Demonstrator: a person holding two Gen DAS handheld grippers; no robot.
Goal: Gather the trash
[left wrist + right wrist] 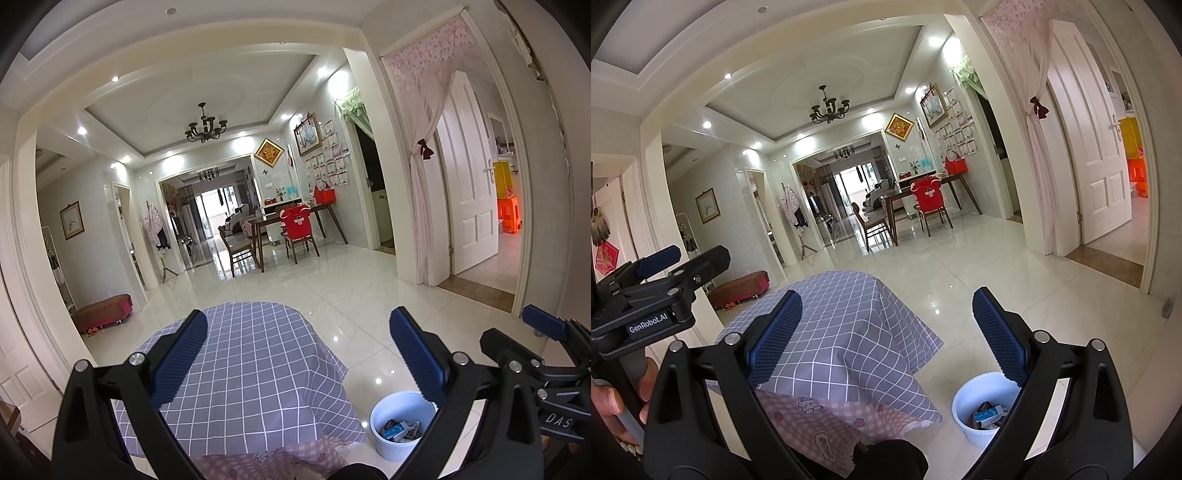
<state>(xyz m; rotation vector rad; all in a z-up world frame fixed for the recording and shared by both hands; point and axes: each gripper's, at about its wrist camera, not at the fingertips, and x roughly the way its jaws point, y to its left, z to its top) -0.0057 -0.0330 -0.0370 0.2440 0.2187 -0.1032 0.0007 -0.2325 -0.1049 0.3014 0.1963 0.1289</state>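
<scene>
Two grippers are up in front of me, both raised above the small table (pixel 255 369) draped in a grey-lilac checked cloth, with a pink patterned cloth showing under its near edge. The trash sits in a white ribbed bin (pixel 400 424) on the glossy tile floor just to the right of that table: crumpled wrappers and a small blue-and-white carton (pixel 395 430) lie heaped in its bottom, well below the rim. My left gripper (pixel 299 358) has its blue textured pads spread wide with nothing between them, pointing out over the table top and level with the room. My right gripper (pixel 886 332) is just as wide and just as empty, aimed the same way, its right finger overlapping the bin's rim in its own view. In the right wrist view my left hand (pixel 617 402) is wrapped round the other gripper's handle, to the left of the table. The table top itself looks bare.
</scene>
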